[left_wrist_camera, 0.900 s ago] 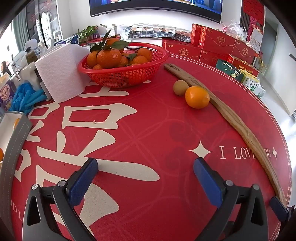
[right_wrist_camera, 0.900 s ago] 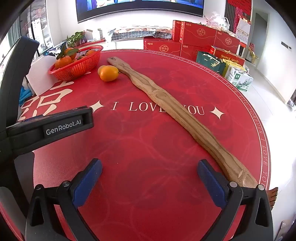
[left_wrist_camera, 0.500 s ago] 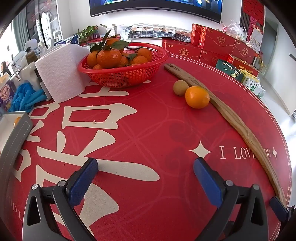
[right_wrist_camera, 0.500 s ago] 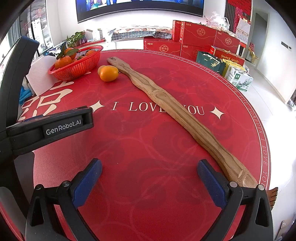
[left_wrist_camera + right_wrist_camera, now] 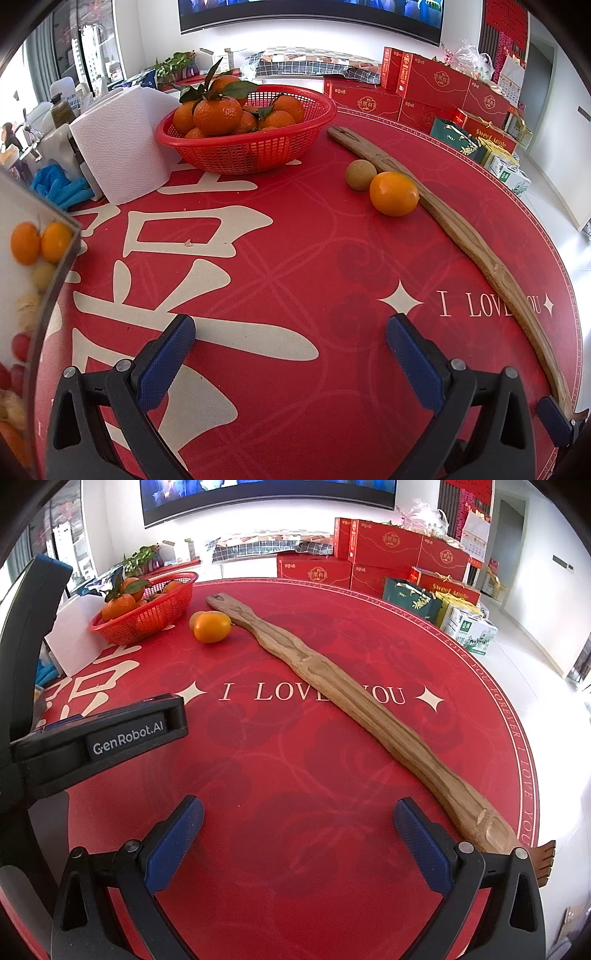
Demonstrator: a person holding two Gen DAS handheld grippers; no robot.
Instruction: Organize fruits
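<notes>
A loose orange point(image 5: 393, 193) and a small tan round fruit point(image 5: 360, 174) lie on the red table beside a long wooden stick point(image 5: 461, 236). A red mesh basket point(image 5: 255, 146) behind them holds several leafy oranges. My left gripper point(image 5: 290, 354) is open and empty, low over the table, well short of the fruit. My right gripper point(image 5: 298, 834) is open and empty near the front edge; the orange point(image 5: 211, 627), basket point(image 5: 147, 616) and stick point(image 5: 347, 698) show far ahead. The left gripper's body point(image 5: 99, 738) crosses the right wrist view.
A white paper roll point(image 5: 122, 147) and blue gloves point(image 5: 61, 184) sit left of the basket. A white tray point(image 5: 26, 280) at the far left holds oranges and other fruit. Red gift boxes point(image 5: 436, 92) stand behind the round table point(image 5: 295, 258).
The white tray at the left edge of the left wrist view has come further into view. Grippers and fruit have barely moved.
</notes>
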